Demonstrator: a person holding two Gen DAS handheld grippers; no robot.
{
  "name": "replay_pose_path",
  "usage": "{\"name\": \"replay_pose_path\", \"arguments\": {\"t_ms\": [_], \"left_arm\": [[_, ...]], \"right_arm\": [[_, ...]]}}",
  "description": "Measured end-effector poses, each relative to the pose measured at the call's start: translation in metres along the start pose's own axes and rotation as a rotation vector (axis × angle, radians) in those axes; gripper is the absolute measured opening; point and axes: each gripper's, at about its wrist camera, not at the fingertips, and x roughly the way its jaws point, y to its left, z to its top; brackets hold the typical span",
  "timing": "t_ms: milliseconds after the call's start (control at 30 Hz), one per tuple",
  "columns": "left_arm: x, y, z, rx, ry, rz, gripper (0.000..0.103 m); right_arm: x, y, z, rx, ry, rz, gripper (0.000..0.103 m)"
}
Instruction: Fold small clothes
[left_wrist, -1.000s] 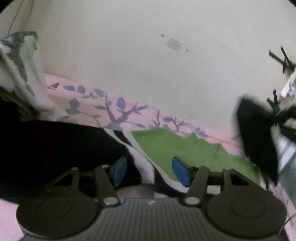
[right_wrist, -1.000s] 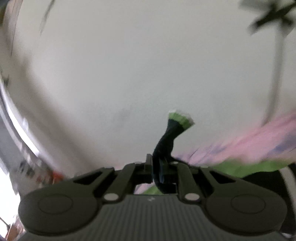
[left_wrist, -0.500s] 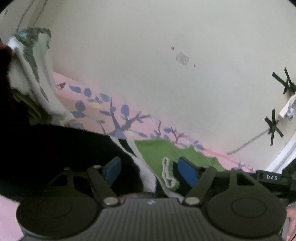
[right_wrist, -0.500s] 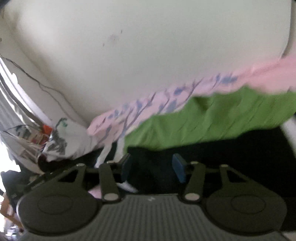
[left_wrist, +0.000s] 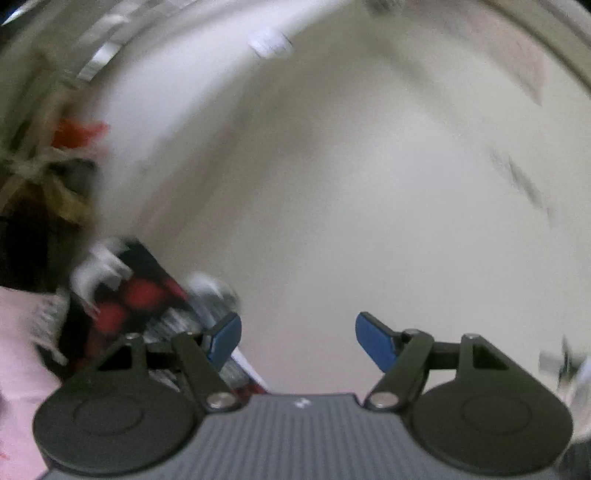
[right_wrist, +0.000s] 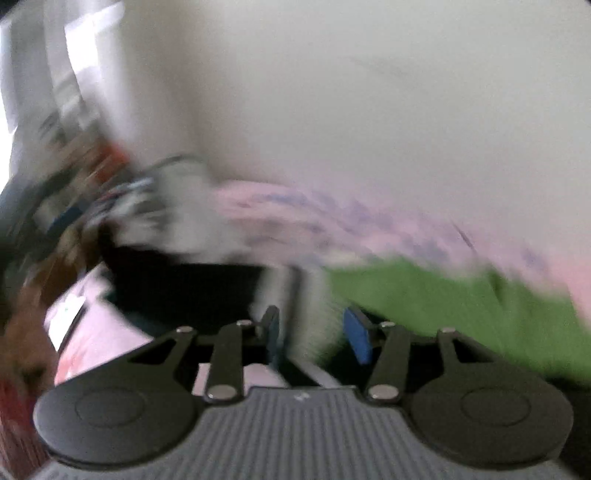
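Both views are blurred by motion. My left gripper is open and empty, raised and pointing at the cream wall; a black garment with red spots and white trim lies low at its left. My right gripper is open and empty, just above a garment with a green part, a black part and white stripes, which lies on the pink bedsheet. The stripes run between its open fingers.
A pile of pale and patterned clothes sits at the back left of the bed against the cream wall. Cluttered furniture stands at the far left. Pink sheet shows at the left edge of the left wrist view.
The right gripper let go of the green-cuffed cloth and opened. The left gripper swung up and left, away from the green and black garment, toward the wall and the red-spotted garment.
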Motion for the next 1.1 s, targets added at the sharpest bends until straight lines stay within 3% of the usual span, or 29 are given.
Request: {"name": "replay_pose_path", "arguments": {"t_ms": [67,167,300,467,633,733,867,967,1033,1100], "left_arm": [[-0.018,0.019,0.013,-0.075,-0.105,0.041,0.070],[-0.034,0.043,0.023,-0.158,-0.207,0.129,0.071],[-0.029,0.056,0.024,-0.211,-0.193,0.157,0.071],[-0.037,0.062,0.027,-0.241,-0.210,0.161,0.071],[-0.053,0.067,0.033,-0.259,-0.271,0.152,0.071],[-0.050,0.069,0.034,-0.263,-0.249,0.150,0.071],[-0.048,0.072,0.034,-0.272,-0.240,0.144,0.071],[-0.054,0.074,0.035,-0.285,-0.265,0.137,0.071],[-0.057,0.074,0.035,-0.289,-0.281,0.142,0.071],[-0.057,0.074,0.035,-0.290,-0.281,0.137,0.071]], "right_arm": [[0.010,0.038,0.018,-0.091,-0.008,0.070,0.050],[0.035,0.078,0.040,-0.118,0.005,0.165,0.050],[0.076,0.108,0.054,-0.063,0.048,0.255,0.050],[0.120,0.148,0.033,-0.145,0.168,0.316,0.050],[0.150,0.187,0.021,-0.279,0.135,0.295,0.048],[0.160,0.198,0.020,-0.337,0.075,0.277,0.047],[0.151,0.205,0.023,-0.347,0.014,0.351,0.045],[0.148,0.212,0.027,-0.397,-0.018,0.337,0.042],[0.159,0.219,0.032,-0.456,-0.010,0.268,0.035],[0.177,0.226,0.036,-0.518,0.027,0.210,0.019]]}}
